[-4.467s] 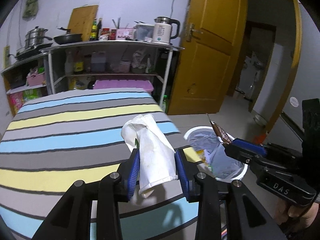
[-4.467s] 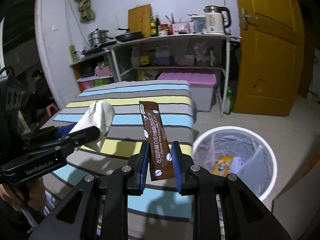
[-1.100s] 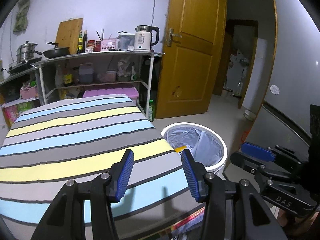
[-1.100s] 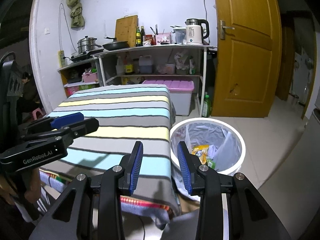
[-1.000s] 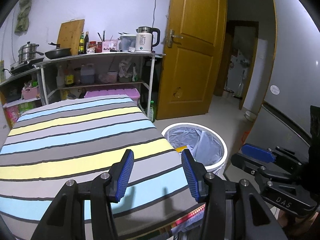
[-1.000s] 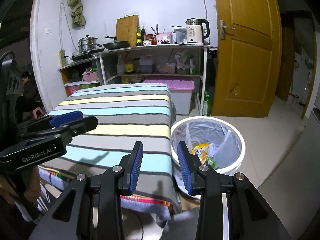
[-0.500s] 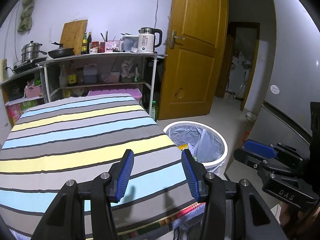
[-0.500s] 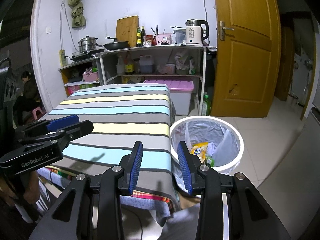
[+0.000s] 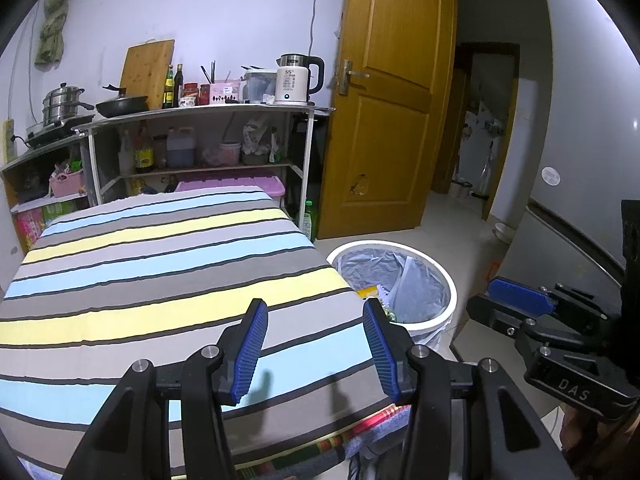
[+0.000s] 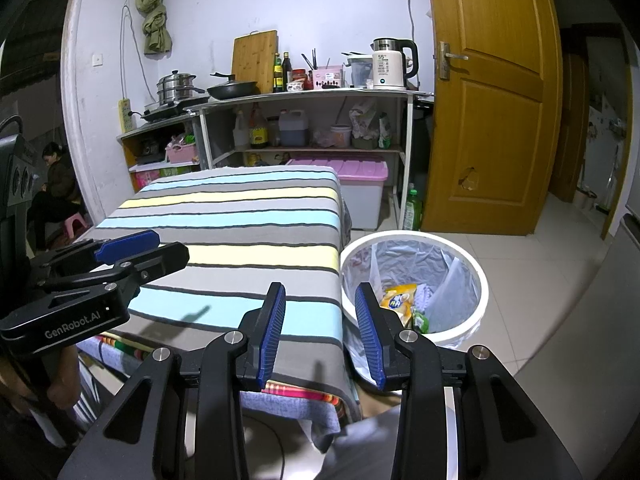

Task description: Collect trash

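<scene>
Both tongs (image 9: 315, 344) empty, bin (image 10: 478, 276) w/ trash.

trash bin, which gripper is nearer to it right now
Right. The right gripper hangs beside the bin, at the table's corner, jaws open and empty. The left gripper sits farther off, over the striped table.

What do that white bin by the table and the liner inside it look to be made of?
The bin looks like smooth white plastic, judging by its even, slightly glossy rim. The liner seems a thin, translucent grey plastic bag: it is crinkled and catches light in creases.
</scene>
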Demonstrator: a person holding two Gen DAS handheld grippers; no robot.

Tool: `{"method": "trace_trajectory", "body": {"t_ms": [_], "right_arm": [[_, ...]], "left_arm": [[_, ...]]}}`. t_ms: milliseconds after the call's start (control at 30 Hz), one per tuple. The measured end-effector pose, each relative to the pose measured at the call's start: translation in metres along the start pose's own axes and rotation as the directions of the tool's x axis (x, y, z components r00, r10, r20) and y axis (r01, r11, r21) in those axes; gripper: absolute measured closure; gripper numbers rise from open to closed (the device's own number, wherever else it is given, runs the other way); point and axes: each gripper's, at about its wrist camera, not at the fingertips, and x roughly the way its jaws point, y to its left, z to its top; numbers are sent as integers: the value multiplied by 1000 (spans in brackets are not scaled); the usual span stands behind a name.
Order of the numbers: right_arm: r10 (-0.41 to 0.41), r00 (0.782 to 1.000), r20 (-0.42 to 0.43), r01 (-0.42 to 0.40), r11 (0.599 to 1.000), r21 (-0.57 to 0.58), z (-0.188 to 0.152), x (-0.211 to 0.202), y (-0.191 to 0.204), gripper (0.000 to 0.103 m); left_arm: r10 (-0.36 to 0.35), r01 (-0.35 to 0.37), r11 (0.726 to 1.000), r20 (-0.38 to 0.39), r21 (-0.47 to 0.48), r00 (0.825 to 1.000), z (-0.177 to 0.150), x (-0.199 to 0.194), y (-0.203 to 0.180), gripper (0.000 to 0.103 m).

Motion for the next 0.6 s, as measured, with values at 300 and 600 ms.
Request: {"method": "trace_trajectory", "body": {"t_ms": [300,600], "right_arm": [[0,1000,1,0,1000,1,0,0,0,65],[2,1000,1,-2,1000,0,0,0,0,65]], "left_arm": [[3,-3,1000,3,6,1000,-1,-1,0,54],[4,-4,1000,5,10,1000,-2,-2,-2,54]]}}
